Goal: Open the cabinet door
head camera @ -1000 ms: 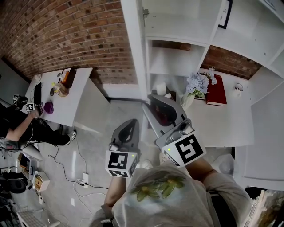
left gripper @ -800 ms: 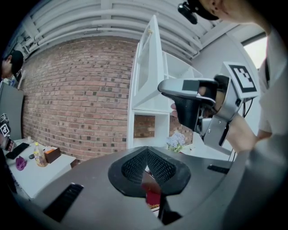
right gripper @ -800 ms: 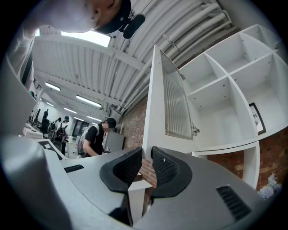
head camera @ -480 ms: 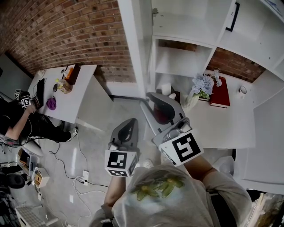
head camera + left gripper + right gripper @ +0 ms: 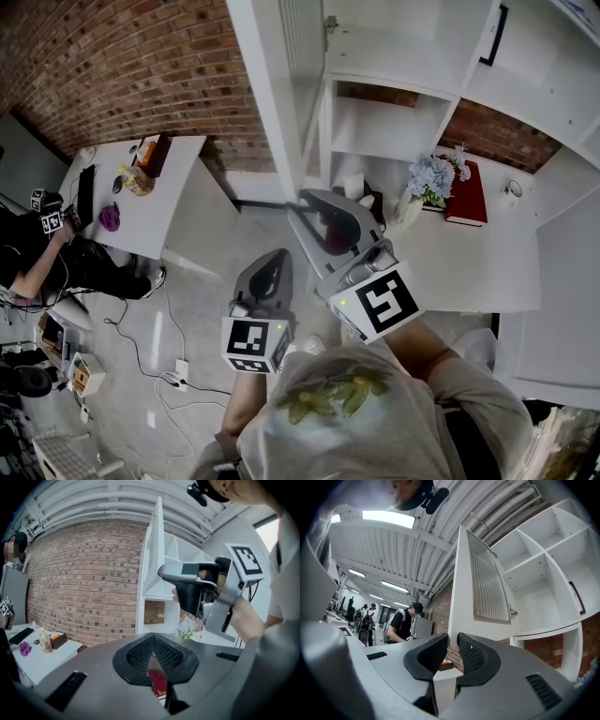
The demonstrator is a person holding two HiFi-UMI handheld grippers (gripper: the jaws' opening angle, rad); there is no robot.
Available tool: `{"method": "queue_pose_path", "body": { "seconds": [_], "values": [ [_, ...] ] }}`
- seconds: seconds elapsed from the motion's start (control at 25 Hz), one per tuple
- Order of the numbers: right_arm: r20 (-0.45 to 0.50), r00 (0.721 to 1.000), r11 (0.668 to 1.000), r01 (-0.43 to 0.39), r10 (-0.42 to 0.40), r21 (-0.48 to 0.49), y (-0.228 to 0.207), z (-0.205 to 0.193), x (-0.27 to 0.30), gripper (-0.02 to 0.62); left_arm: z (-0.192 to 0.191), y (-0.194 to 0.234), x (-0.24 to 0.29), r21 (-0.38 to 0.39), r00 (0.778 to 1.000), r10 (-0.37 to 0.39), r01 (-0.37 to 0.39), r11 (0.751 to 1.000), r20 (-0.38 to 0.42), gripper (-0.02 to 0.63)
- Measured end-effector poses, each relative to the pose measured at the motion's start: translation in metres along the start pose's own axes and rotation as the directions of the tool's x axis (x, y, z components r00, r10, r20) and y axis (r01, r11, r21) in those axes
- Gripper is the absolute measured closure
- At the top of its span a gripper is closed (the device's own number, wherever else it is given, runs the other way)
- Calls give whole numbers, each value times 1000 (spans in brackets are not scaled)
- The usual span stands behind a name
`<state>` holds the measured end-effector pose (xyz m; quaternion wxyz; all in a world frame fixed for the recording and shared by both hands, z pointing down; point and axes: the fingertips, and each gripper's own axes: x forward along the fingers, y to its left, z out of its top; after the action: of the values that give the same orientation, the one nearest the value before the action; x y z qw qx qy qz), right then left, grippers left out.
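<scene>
swinging wide from the white shelf unit [image 5: 394, 131], the cabinet door [image 5: 272, 103] stands edge-on in the head view, hinged at the upper compartment, with bare floor [image 5: 202, 309] to its left. the right tool [image 5: 314, 208] hovers just below the door's lower edge, apart from it. the left tool [image 5: 275, 262] hangs lower, over the floor. right of the shelves, a white bench [image 5: 469, 258] carries flowers [image 5: 429, 178] and a red book [image 5: 466, 192] side by side.

left gripper view: its jaws are pressed together with nothing between them. the right tool is raised ahead, the open door behind it.

right gripper view: its jaws stand slightly apart, released, gripping nothing. the door rises close above them, its ribbed pane [image 5: 487, 583] facing right toward the open compartments. a person [image 5: 403, 623] stands well beyond.
</scene>
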<state>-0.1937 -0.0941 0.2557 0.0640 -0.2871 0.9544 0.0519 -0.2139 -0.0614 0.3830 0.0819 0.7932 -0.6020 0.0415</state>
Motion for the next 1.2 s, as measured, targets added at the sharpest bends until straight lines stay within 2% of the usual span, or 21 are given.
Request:
{"method": "queue_pose_path", "body": {
  "seconds": [0.24,0.56,0.88,1.08,1.2],
  "values": [
    [-2,1000,1000,-7,7,-7,2,0,2,520,-3,3,-4,-10,1000,6,-6,1000,-5,597],
    [2,996,993,-93,93,-75,3,-5,-7,520,-1,-1,0,-28,1000,-26,26,999,0,597],
    [-59,997,995,-57,52,-82,-15,-22,-29,522,6,-18,10,-70,997,-77,77,995,10,597],
    [-68,998,996,-9,3,-88,-27,-25,-45,522,14,-31,14,-62,994,-106,108,992,37,597],
    [-60,998,994,10,-16,-109,-32,-25,-55,528,12,-40,15,-69,991,-130,132,989,24,597]
  ]
}}
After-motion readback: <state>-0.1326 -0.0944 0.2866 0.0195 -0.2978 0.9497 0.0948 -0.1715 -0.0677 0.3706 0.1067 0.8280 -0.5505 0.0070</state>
